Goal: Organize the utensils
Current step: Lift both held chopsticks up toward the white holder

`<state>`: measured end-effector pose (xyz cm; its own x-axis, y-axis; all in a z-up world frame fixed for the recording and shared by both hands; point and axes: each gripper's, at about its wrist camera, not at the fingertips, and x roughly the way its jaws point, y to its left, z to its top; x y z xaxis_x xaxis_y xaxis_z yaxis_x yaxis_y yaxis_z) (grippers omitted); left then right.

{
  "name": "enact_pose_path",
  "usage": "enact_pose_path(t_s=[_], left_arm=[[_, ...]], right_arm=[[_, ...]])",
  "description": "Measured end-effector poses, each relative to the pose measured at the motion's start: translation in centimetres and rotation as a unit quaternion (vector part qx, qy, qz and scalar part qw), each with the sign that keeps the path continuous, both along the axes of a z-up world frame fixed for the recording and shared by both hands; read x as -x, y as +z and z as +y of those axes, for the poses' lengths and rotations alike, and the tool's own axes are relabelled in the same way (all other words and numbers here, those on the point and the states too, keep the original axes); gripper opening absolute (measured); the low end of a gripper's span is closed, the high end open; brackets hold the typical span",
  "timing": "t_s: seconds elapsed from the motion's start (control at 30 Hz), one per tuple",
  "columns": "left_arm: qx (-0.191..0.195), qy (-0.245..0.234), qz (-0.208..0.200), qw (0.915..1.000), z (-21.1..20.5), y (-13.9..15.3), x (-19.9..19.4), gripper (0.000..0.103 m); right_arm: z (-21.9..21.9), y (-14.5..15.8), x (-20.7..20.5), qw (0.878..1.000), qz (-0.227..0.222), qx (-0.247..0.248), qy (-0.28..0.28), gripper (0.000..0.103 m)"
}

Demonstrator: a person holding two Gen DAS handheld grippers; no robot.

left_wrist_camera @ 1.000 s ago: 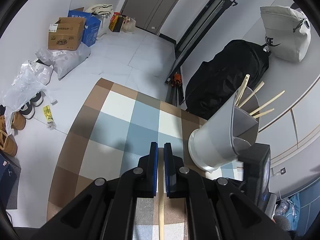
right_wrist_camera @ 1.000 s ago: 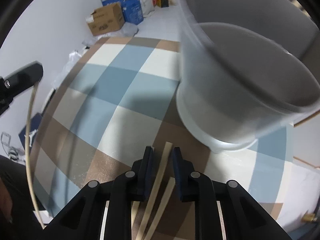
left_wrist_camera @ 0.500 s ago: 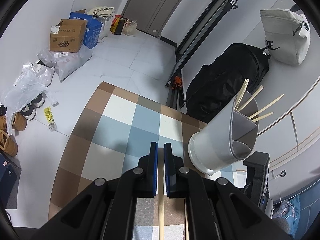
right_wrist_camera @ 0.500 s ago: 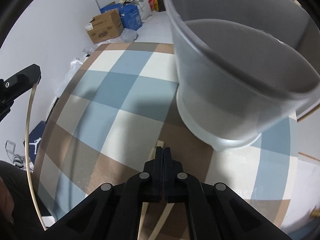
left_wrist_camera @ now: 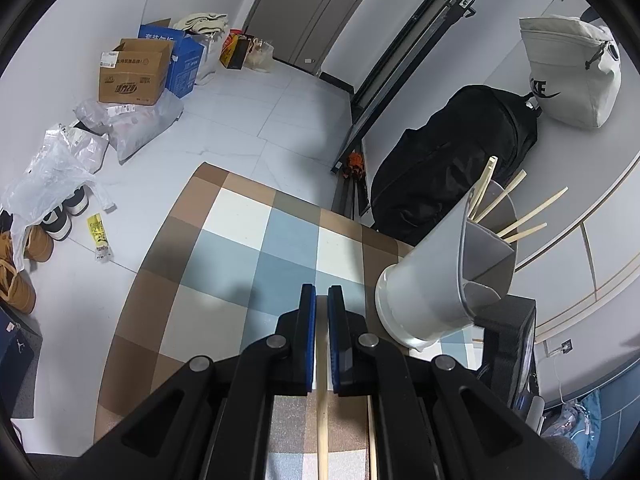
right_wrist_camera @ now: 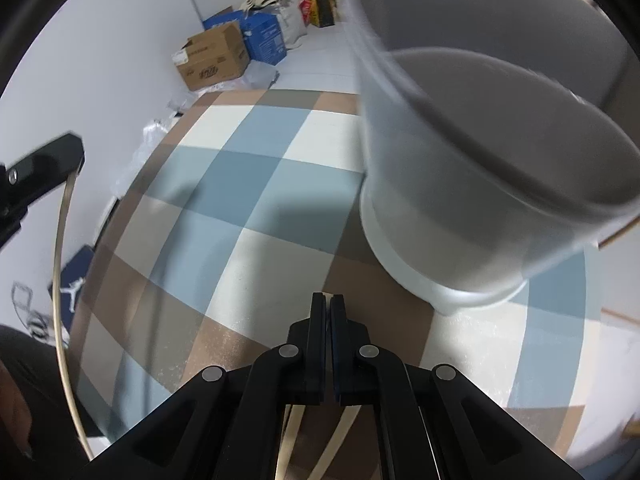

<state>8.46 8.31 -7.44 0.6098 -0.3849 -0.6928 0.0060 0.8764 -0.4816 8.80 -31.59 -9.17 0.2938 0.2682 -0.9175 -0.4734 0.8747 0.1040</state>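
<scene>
In the left wrist view, the left gripper [left_wrist_camera: 321, 300] is at the bottom centre of the frame, and its blue-padded jaws are pressed on a single wooden chopstick [left_wrist_camera: 322, 420] that runs down between them to the lower edge. Under it lies a checked tablecloth [left_wrist_camera: 248, 248] with blue, white and brown squares. At the right middle of this frame stands a grey utensil holder [left_wrist_camera: 432, 280], divided inside into compartments; several chopsticks in the holder [left_wrist_camera: 520, 216] stick out of the far compartment and lean to the upper right. Just below the holder, at the right edge, a black part of the right gripper [left_wrist_camera: 508, 344] is seen.

In the right wrist view, the right gripper [right_wrist_camera: 329, 304] is at the bottom centre, jaws pinched together on the tip of a pale chopstick [right_wrist_camera: 327, 295] that shows only a little between the pads. More loose chopsticks [right_wrist_camera: 294, 420] lie on the cloth under the gripper body. The same utensil holder fills the upper right of this frame, very near and blurred. At the left edge the left gripper appears as a black bar, with its chopstick hanging down in a long curve.

Behind the table, in the upper left of the left wrist view, a cardboard box [left_wrist_camera: 134, 74] and a blue box [left_wrist_camera: 182, 56] stand on the white floor, and a black bag [left_wrist_camera: 448, 168] leans at the right.
</scene>
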Motion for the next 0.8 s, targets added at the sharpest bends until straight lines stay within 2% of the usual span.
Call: enact_pose_path(t_s=[0.1, 0.37, 0.6, 0.8], left_arm=[[0.002, 0.0, 0.002, 1.0, 0.0, 0.0, -0.1, 0.002], [0.004, -0.003, -0.006, 1.0, -0.1, 0.4, 0.2, 0.002], [0.009, 0.001, -0.01, 0.9999, 0.0, 0.7, 0.3, 0.002], [0.008, 0.0, -0.017, 0.9998, 0.2, 0.9, 0.4, 0.002]], right_arm=[[0.9, -0.1, 0.4, 1.0, -0.011, 0.017, 0.01, 0.003], [0.5, 0.1, 1.6, 0.999, -0.012, 0.021, 0.024, 0.003], [2.5, -0.6, 1.0, 0.998, -0.02, 0.051, 0.036, 0.005], [2.4, -0.6, 0.4, 0.998, -0.024, 0.051, 0.039, 0.006]])
